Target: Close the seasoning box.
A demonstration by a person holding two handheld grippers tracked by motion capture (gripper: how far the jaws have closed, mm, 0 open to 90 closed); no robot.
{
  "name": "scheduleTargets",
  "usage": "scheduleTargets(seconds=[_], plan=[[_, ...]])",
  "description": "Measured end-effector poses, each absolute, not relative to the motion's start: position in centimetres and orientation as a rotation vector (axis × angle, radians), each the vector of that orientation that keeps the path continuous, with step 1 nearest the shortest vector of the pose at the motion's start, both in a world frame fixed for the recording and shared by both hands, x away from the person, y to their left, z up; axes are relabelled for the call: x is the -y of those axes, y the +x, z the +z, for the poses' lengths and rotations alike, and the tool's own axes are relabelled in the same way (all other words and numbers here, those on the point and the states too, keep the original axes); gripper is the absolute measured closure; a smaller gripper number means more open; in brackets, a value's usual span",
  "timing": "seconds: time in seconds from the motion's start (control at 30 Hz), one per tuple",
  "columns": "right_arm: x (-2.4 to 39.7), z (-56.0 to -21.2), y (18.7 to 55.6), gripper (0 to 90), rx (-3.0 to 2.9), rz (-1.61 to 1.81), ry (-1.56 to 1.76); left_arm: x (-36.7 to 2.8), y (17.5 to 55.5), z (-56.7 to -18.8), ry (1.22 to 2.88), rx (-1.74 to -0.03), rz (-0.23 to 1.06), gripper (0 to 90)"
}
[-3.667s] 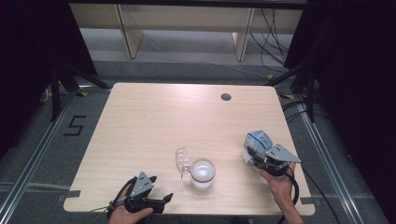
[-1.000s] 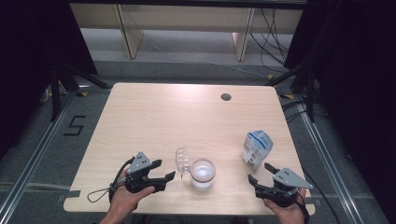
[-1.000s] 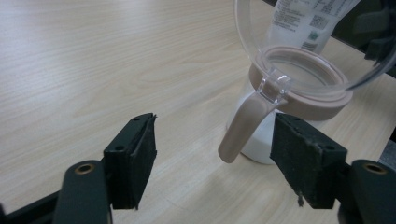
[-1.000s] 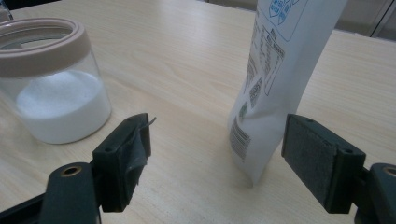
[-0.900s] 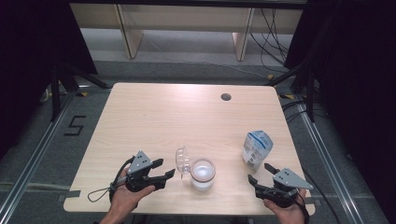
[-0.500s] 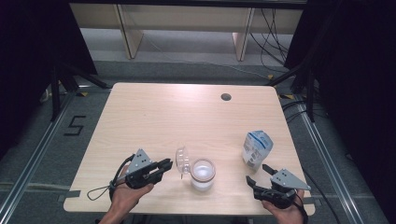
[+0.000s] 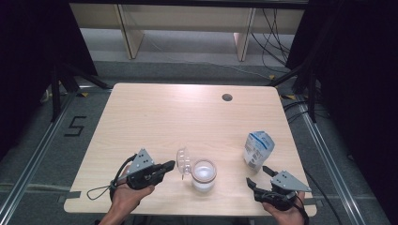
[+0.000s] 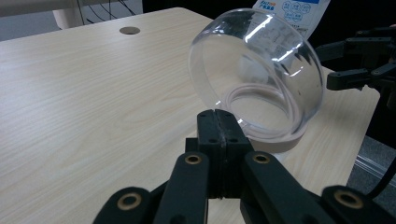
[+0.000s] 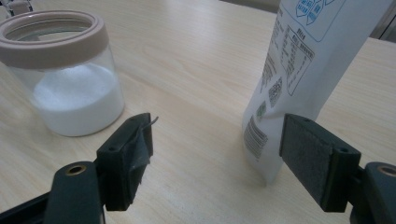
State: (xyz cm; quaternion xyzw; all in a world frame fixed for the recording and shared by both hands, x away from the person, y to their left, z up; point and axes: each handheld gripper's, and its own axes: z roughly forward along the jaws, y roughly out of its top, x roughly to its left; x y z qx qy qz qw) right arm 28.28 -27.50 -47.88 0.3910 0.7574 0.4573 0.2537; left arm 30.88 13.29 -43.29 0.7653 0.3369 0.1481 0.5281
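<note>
At the lower left of the high view, the left gripper (image 7: 170,165) lies low over the wooden table (image 7: 187,117), held in a hand (image 7: 126,197) that enters from the bottom edge. Its jaws have just been closing and now meet – in the left gripper view they stand pressed flat together with nothing between them, their tips just short of the clear domed lid (image 8: 257,79). That lid stands tilted on its edge, its open face turned toward the gripper, leaning by the jar (image 7: 203,174) at lower centre. The jar is open, with a pale pink rim and white powder in its lower part. Further right, a white and blue pouch (image 7: 258,149) stands upright near the table's right edge. At the lower right, the right gripper (image 7: 258,176) rests with fingers wide apart – empty, the pouch just beyond them
</note>
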Motion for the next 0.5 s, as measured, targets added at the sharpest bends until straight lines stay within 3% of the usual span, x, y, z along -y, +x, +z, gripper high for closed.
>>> scheduleTargets(seconds=[0.5], plan=[[27.35, -47.88, 28.12, 27.2, -2.052, 1.232, 1.071, -12.32, 30.94, -43.25, 1.831, -0.789, 0.339, 89.4]])
